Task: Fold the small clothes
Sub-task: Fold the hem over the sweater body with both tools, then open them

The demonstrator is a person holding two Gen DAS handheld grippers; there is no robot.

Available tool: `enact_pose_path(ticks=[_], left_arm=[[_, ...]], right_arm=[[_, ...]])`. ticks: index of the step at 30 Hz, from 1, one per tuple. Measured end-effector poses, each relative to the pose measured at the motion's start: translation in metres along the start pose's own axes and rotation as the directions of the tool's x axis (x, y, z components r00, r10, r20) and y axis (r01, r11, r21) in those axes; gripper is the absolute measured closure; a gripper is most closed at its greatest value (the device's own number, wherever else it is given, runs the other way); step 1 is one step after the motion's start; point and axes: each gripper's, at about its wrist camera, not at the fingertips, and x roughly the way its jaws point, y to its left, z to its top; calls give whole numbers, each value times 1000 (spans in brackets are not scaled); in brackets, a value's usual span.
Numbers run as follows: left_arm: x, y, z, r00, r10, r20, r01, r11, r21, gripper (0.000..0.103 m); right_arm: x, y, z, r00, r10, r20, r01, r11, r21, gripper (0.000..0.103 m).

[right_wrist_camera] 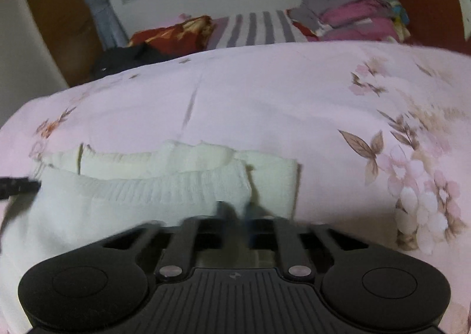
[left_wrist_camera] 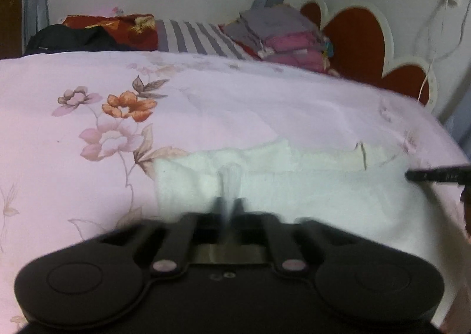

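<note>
White knit garment (left_wrist_camera: 294, 187) lies on the bed (left_wrist_camera: 88, 98), near the front edge, spread across the pink floral cover, ribbed hem (right_wrist_camera: 147, 187) facing away from the cameras.

Left tool (left_wrist_camera: 229, 204): fingers nearly together, a thin ridge of white fabric pinched between them. Right tool (right_wrist_camera: 238, 207): fingers close together at the garment's right side; looks clamped on the edge, but blur makes it hard to be sure. Its tip also shows at the right edge of the left view.

Handling, my read:
- Light, soft, no stiffness. It will sag and drape between the two grip points.
- Knit stretches, so pulling the tools apart too hard distorts the shape.
- Some friction against the cotton cover, so dragging will bunch it. Lift instead.
- Not fragile, though fingertips could snag loops.

Best hold: both corners of one edge, through the ribbed band where the fabric is thicker, and catch all layers or the lower one stays behind.
</note>
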Motion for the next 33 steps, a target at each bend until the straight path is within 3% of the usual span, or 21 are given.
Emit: enact_pose_path(ticks=[5,8,10,14,17,19,20,21,22,23,25,27,29,31,33], left_arm=[[-21,1,4,990,-29,139,34,999,-30,101],[-22,-2,13,986,-23,168,28,999,-28,101],[-13,1,18,989,-23,145,30,999,-44,101],[21,7,10,999,17,31,-15,998,-65,100],[18,9,7,998,21,52,-16,996,-91,94],[6,2,8,993,89,80,-83,994,-72,72],[-4,-6,7,983,145,112,-140,989,-45,62],[-13,-16,7,972,181,148,-178,983,-30,28],[-18,-26,6,967,175,185,-175,984,-19,0],[-20,-39,6,969,140,202,-145,989,14,3],[-9,-66,11,986,71,151,-87,991,104,15],[6,-90,14,994,46,102,-61,986,153,29],[20,-100,13,998,15,62,-24,990,138,31],[35,-99,9,1000,25,10,-26,992,122,31],[37,-91,4,994,100,32,-104,982,157,30]], right_arm=[[-18,1,-4,995,-11,103,14,1000,-26,101],[-21,-7,-2,987,-26,156,25,1000,8,101],[-22,-8,0,985,-37,169,34,999,23,101],[1,-9,1,993,-67,97,64,997,36,101],[10,-11,-1,994,-82,69,79,996,48,101],[7,-15,4,995,-88,36,84,992,93,98],[3,-15,9,994,-109,30,105,988,112,79],[-8,-13,11,987,-150,63,140,981,134,69],[-20,-7,11,977,-170,129,151,979,139,52],[-27,1,11,974,-148,169,127,984,126,50],[-18,32,11,987,-63,145,58,998,38,50],[-3,66,7,995,17,100,-9,997,-70,51],[13,92,2,997,69,45,-63,989,-134,70],[26,106,-3,997,74,5,-72,983,-166,70],[27,105,-6,997,76,5,-74,979,-192,70]])
